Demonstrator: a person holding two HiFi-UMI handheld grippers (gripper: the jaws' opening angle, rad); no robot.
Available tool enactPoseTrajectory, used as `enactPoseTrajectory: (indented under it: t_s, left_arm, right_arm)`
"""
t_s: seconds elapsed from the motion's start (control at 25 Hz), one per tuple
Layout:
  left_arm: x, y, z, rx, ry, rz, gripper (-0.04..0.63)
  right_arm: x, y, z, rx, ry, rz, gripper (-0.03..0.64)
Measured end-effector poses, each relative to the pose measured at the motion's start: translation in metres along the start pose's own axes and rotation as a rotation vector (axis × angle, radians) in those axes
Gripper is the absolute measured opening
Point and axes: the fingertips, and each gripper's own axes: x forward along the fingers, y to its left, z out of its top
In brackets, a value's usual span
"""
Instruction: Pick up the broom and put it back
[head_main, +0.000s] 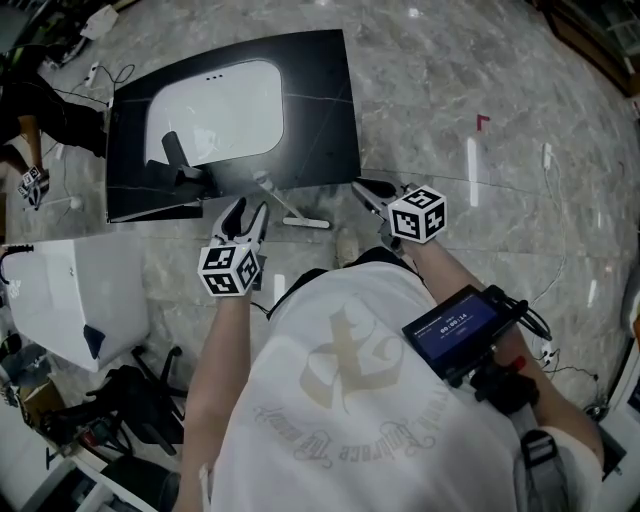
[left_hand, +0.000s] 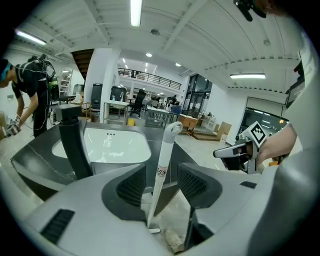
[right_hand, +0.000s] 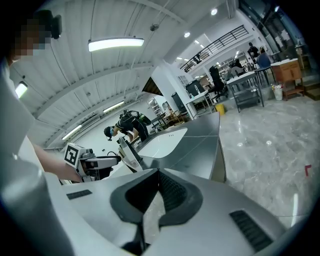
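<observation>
On marble floor (head_main: 520, 90), against near edge of dark counter (head_main: 320, 90) with white sink basin (head_main: 215, 110): broom (head_main: 280, 200), leaning, loop end of white handle up by counter's edge, foot down on floor. Just beside foot, small pale lump (head_main: 347, 246), not identifiable.

State of left gripper (head_main: 246, 208): released, jaws wide apart, pointed down toward counter. Broom handle tilted between the two ribbed pads (left_hand: 134, 187), touching neither; clear gap on both sides in left gripper view. Nothing grasped.

State of right gripper (head_main: 368, 188): clenched, jaw tips together in right gripper view, nothing between them. Held to right of broom, apart from it, near counter's front corner. Broom between the two grippers in head view. Marker cube (head_main: 230, 270) on each gripper, facing up.

Beside counter's left end, second person (left_hand: 25, 95), bent over. At left of head view, white box (head_main: 70, 295) on floor. On right forearm, small device (head_main: 458, 326) with lit blue screen.
</observation>
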Motion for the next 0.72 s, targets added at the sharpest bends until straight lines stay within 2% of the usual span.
enactPoseTrajectory:
  t_s: [0.28,0.6,0.72]
  left_arm:
    - [-0.035,0.002,-0.001,-0.005,-0.056,-0.022,0.146]
    - [-0.081,-0.007,-0.020,-0.021,-0.099,-0.045,0.021]
    - [-0.097,-0.014,-0.033,-0.028,-0.102,-0.060,0.012]
  right_arm:
    - [0.007,0.032,0.004,-0.049,-0.020,0.001,0.017]
    - [0.001,0.080,-0.008,-0.116,-0.038,0.016,0.017]
    - [-0.003,0.100,-0.013,-0.144,-0.053,0.038,0.017]
